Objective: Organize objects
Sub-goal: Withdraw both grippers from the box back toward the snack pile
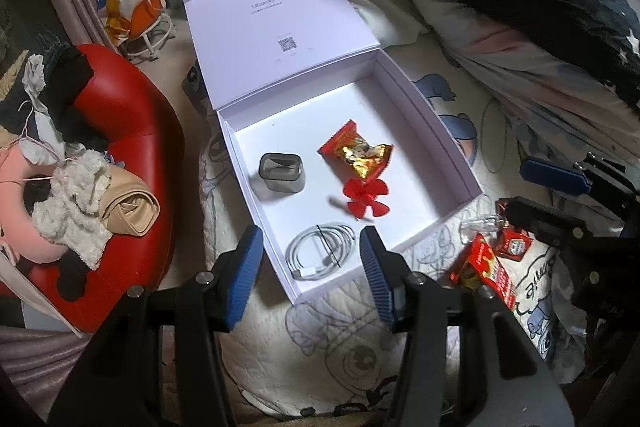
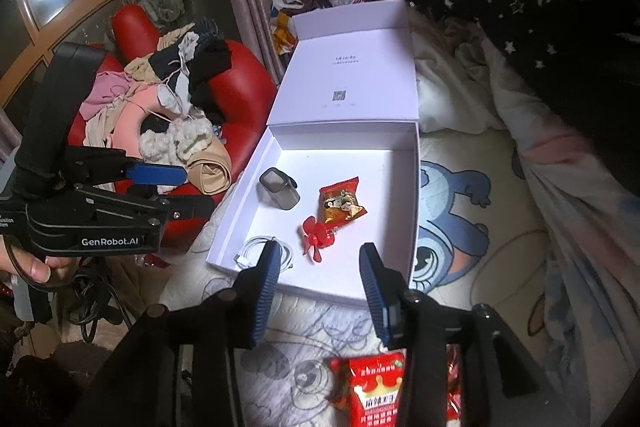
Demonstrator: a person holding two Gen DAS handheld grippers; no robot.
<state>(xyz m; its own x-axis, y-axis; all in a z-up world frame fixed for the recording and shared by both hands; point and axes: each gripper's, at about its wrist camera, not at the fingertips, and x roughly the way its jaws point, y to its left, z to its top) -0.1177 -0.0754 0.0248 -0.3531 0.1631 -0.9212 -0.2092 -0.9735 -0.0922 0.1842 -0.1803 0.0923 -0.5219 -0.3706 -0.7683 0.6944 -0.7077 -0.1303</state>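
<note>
On the bed's cartoon-printed quilt (image 2: 460,195), a white lidded box (image 1: 436,131) is lying open, lid (image 1: 276,27) propped back, and is holding four items: a grey square case (image 1: 280,174), a red-and-gold snack packet (image 1: 358,155), a red flower-shaped propeller (image 1: 366,198) and a coiled white cable (image 1: 320,251) near the front wall. Outside the box, just beside its front right corner, red sachets (image 1: 486,267) and a clear plastic piece (image 1: 478,225) are waiting; one larger red sachet (image 2: 374,391) is lying directly beneath the right hand-held gripper (image 2: 318,287). Both tools are hanging above the box's near edge with jaws spread and nothing between them; the left hand-held gripper (image 1: 310,267) is hovering over the cable. Judged step: fetching the next loose sachet. Handling note: sachets are flat and slippery, so pinching across a crimped edge rather than the flat face is advisable, then setting it into the bare right-hand floor of the box, clear of the propeller's fragile blades.
</note>
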